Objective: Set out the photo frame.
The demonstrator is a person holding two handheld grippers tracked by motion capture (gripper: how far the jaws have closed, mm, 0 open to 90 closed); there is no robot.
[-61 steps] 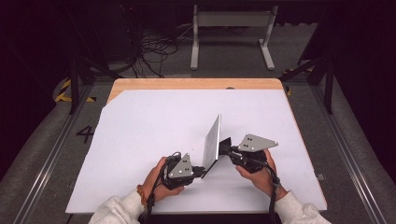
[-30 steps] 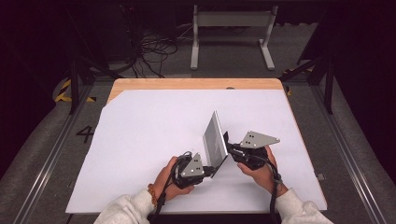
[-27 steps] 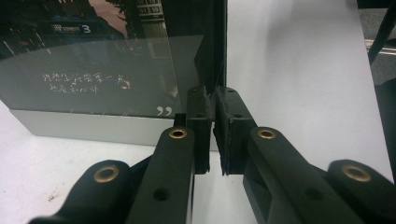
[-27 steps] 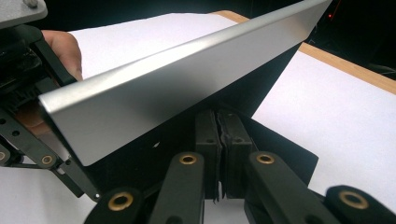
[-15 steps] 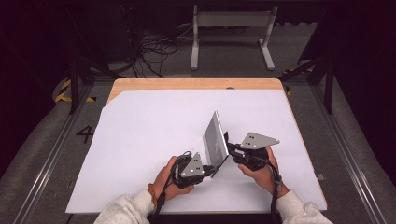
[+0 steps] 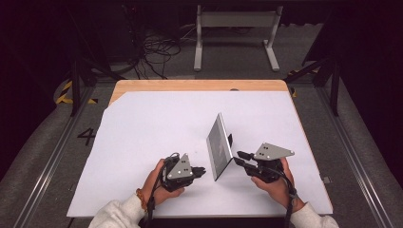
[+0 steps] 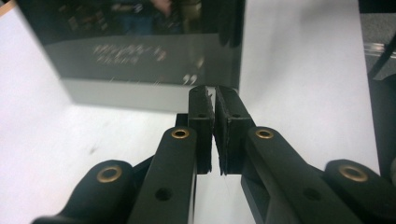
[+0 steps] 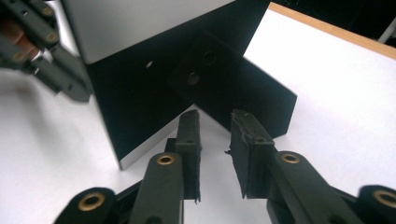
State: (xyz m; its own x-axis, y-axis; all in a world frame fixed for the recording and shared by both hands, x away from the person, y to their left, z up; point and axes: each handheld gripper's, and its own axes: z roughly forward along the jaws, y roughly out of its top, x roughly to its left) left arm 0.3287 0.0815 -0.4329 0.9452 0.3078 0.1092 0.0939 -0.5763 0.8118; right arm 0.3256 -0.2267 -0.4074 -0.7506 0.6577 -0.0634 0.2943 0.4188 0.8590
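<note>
A thin grey panel with a glossy dark face [image 6: 219,147] stands tilted on the white table, propped by a black stand [image 8: 243,88] at its back. My left gripper [image 6: 203,169] lies just left of the panel, jaws together with nothing between them; in the left gripper view its tips [image 7: 215,100] sit just short of the panel's dark face [image 7: 140,51]. My right gripper [image 6: 237,156] is just right of the panel; its jaws have just been opening, and its tips [image 8: 217,121] face the black back [image 8: 135,112] with an empty gap.
The white sheet [image 6: 142,133] covers a wooden tabletop whose far edge [image 6: 190,85] shows. Cables [image 6: 157,52] and a metal frame [image 6: 237,28] lie on the floor beyond. Rails run along both sides of the table. The left gripper's fingers [image 8: 42,56] show past the panel's edge.
The right gripper's jaws have opened and it has drawn back to the right, away from the panel. The left gripper has slid left, off the panel. The panel stays standing.
</note>
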